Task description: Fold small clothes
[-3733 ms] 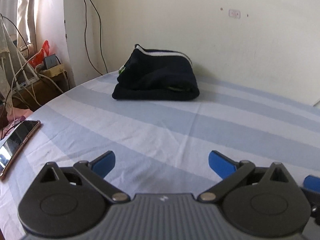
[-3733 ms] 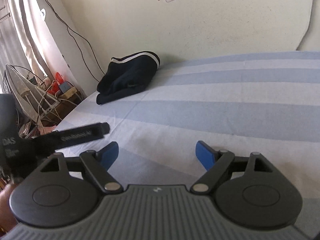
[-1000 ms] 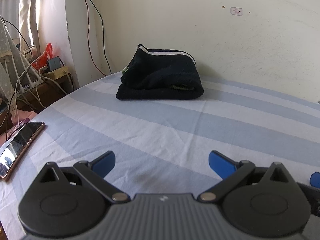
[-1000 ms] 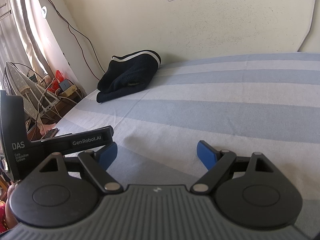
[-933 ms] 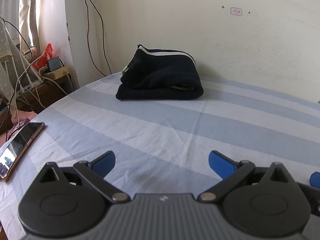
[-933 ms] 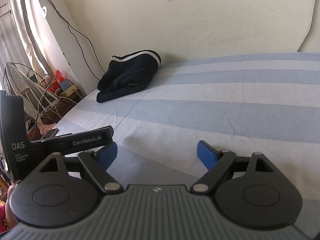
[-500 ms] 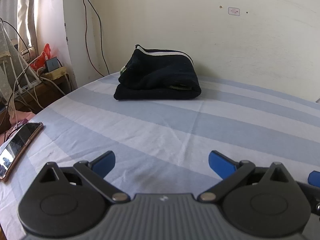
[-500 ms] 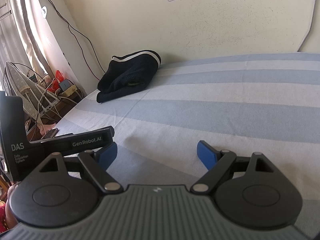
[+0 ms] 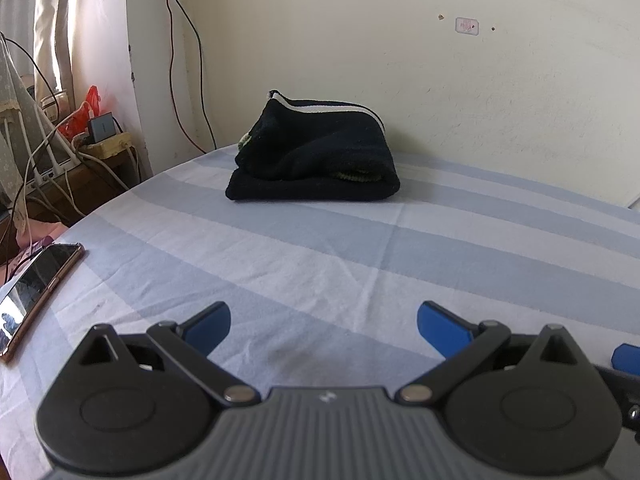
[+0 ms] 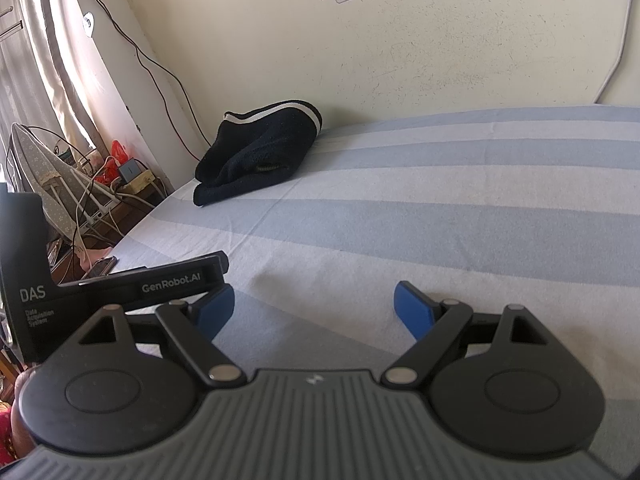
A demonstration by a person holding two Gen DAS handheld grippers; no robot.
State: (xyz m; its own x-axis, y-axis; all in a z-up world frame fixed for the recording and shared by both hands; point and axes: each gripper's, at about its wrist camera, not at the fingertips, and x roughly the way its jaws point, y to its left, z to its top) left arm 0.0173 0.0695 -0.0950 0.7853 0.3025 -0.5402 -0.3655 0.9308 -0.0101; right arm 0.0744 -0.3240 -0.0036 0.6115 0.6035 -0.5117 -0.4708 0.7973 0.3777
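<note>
A folded dark navy garment with a white stripe lies at the far side of the blue-and-white striped bed, next to the wall; it also shows in the right wrist view. My left gripper is open and empty, low over the sheet, well short of the garment. My right gripper is open and empty, also low over the sheet. The left gripper's black body shows at the left of the right wrist view.
A phone lies at the bed's left edge. Beyond that edge are cables, a power strip, a fan and a curtain. The cream wall runs behind the bed.
Both grippers stay open and nearly still. The left view has drifted slightly, so the garment sits a little lower and to the left.
</note>
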